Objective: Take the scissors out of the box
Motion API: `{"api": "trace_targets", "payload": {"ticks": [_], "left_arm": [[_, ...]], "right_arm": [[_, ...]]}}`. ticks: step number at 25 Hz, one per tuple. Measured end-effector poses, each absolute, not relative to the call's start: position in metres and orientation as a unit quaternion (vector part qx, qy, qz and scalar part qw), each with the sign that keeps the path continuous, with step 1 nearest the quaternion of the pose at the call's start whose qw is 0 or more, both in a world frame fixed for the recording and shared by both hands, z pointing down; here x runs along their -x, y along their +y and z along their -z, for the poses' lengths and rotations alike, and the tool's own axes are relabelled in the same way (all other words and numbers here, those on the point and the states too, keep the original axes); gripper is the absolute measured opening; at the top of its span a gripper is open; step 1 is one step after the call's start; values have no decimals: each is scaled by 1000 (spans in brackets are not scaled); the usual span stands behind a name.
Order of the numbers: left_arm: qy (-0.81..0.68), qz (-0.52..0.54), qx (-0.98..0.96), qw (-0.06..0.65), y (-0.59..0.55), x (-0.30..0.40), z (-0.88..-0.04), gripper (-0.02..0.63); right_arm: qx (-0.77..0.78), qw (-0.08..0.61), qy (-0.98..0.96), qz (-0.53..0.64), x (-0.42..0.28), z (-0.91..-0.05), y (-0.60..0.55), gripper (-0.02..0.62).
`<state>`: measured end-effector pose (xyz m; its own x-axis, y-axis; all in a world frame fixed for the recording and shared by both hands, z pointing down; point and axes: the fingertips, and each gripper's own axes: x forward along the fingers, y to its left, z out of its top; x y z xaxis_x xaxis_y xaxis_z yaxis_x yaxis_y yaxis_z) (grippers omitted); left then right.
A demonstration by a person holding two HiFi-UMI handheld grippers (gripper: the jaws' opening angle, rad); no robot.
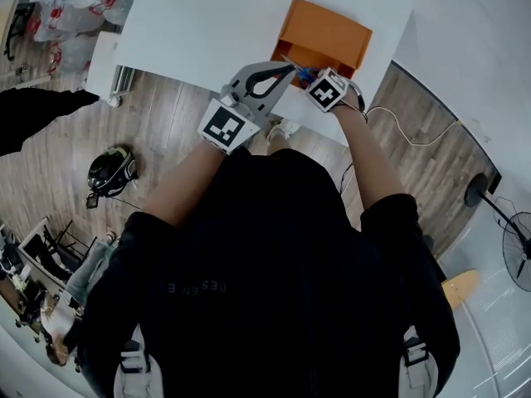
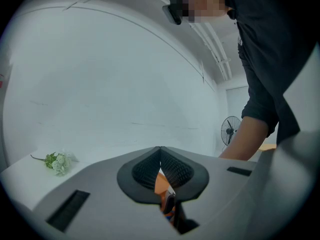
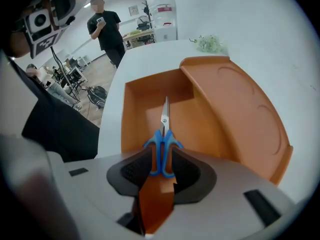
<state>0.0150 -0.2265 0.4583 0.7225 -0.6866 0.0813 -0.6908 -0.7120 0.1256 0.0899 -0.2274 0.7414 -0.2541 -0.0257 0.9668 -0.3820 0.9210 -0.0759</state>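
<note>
An orange box (image 1: 325, 30) lies open on the white table (image 1: 199, 23). Inside it, on the box floor (image 3: 135, 109), lie scissors (image 3: 163, 134) with blue handles, blades pointing away from me. My right gripper (image 3: 162, 156) points steeply down into the box. It is open, with the blue handles between its pads and not pressed. In the head view the right gripper (image 1: 312, 78) is over the box's near edge, where a bit of blue from the scissors (image 1: 304, 75) shows. My left gripper (image 1: 286, 67) is level beside it, just left of the box. The left gripper (image 2: 160, 149) is shut, tips touching, nothing held.
The box's lid (image 3: 240, 109) lies open to the right. A small sprig of flowers (image 3: 209, 43) sits on the table beyond the box. A person (image 3: 106, 26) stands past the table's far end. A fan (image 1: 518, 247) stands on the wooden floor.
</note>
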Motion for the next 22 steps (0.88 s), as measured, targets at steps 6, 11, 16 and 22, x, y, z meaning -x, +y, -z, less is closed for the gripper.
{"api": "trace_targets", "payload": {"ticks": [6, 11, 16, 22], "left_arm": [[-381, -18, -921, 75, -229, -9, -461, 20], [-385, -29, -920, 67, -225, -5, -462, 20], [-385, -29, -920, 67, -220, -2, -460, 20], [-385, -32, -920, 61, -215, 5, -457, 20]], "right_arm": [[-123, 611, -768, -147, -90, -753, -230, 130], [-115, 632, -758, -118, -90, -758, -231, 115], [-119, 629, -759, -116, -91, -757, -231, 91], [-150, 601, -776, -118, -93, -740, -226, 88]]}}
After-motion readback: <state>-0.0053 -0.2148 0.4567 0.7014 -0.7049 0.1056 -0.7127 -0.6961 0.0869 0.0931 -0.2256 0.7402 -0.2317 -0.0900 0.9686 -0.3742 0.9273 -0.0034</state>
